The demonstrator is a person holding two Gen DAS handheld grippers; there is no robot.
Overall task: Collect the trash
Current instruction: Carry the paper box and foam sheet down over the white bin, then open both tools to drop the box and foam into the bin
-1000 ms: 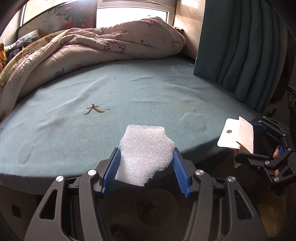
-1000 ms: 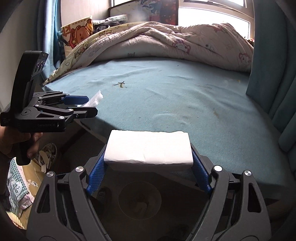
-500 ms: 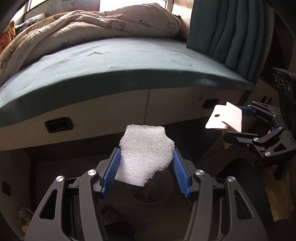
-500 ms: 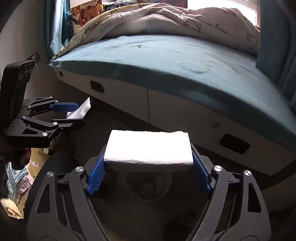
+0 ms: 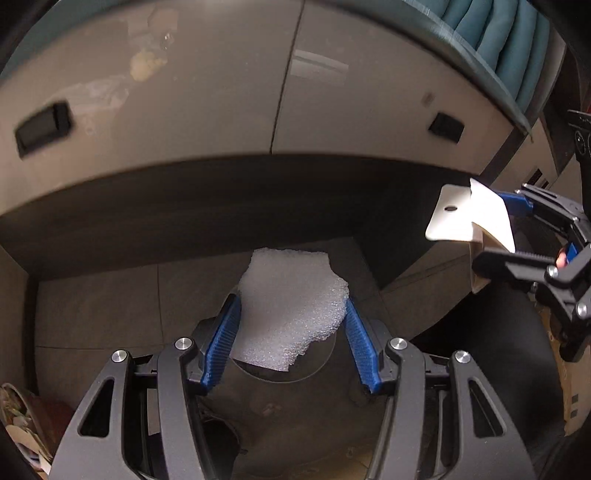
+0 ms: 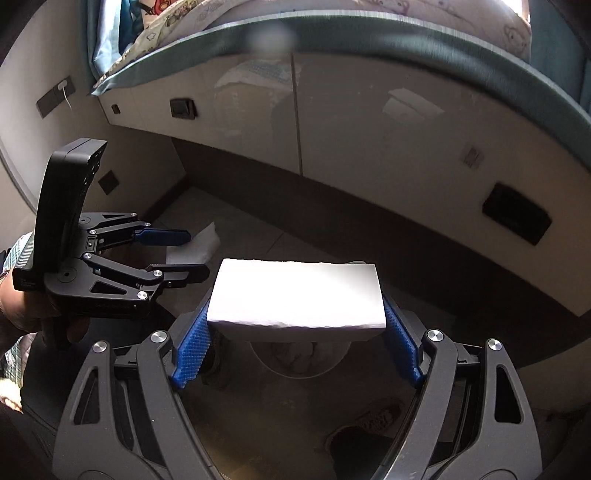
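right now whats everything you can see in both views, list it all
foam sheet: 1, white, between the left gripper's pads
foam block: 1, white, between the right gripper's pads
bin: 1, round, pale, on the floor under the block
bed base: 1, beige panels with dark handles, behind
mattress: 1, teal, on the base
quilt: 1, patterned, on the mattress
curtain: 1, teal, upper right
shoe: 1, dark, on the floor
left gripper: black, blue pads
right gripper: black, blue pads
hand: 1, holding the left gripper
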